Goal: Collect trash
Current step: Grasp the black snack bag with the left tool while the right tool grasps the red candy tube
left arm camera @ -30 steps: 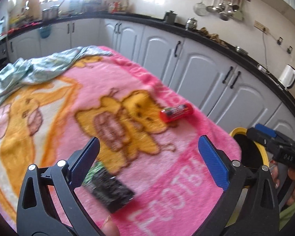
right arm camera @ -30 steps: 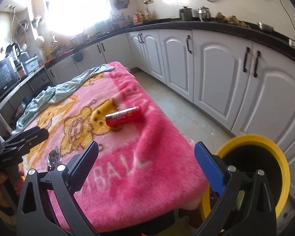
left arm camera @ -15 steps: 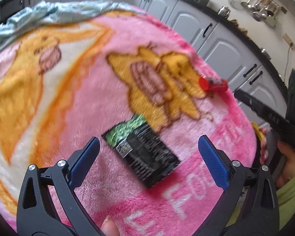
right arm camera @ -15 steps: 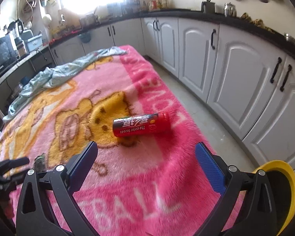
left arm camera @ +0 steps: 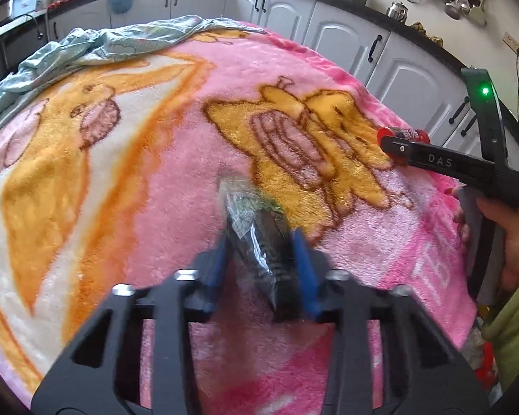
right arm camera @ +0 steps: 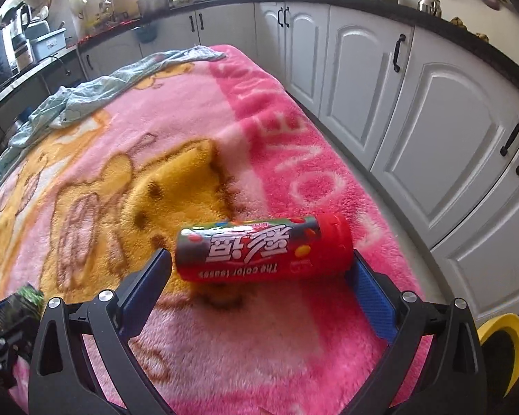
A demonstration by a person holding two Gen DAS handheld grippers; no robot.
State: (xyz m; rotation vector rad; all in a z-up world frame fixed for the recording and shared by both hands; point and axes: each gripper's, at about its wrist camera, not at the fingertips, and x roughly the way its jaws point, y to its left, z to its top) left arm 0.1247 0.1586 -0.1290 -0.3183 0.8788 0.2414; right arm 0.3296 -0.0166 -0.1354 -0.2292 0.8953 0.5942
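A black and green crinkly wrapper [left arm camera: 256, 228] lies on the pink cartoon blanket [left arm camera: 121, 207]. My left gripper [left arm camera: 259, 252] is closing its jaws, and the blue pads press on the wrapper from both sides. A red candy tube [right arm camera: 259, 249] lies on its side near the blanket's right edge. My right gripper [right arm camera: 259, 264] stands open with its fingertips flanking the tube's two ends, and no pad presses on it. In the left wrist view the tube [left arm camera: 404, 134] shows just behind the right gripper's black finger, which a hand in a green sleeve holds.
A crumpled pale blue cloth [left arm camera: 121, 41] lies at the blanket's far end. A yellow-rimmed bin [right arm camera: 501, 325] stands on the floor off the near right corner. White kitchen cabinets [right arm camera: 432, 103] run along the right, across a narrow strip of floor.
My left gripper dropped to the wrapper and its jaws went from wide open to squeezing it. My right gripper swung from the bin toward the red tube and now straddles it.
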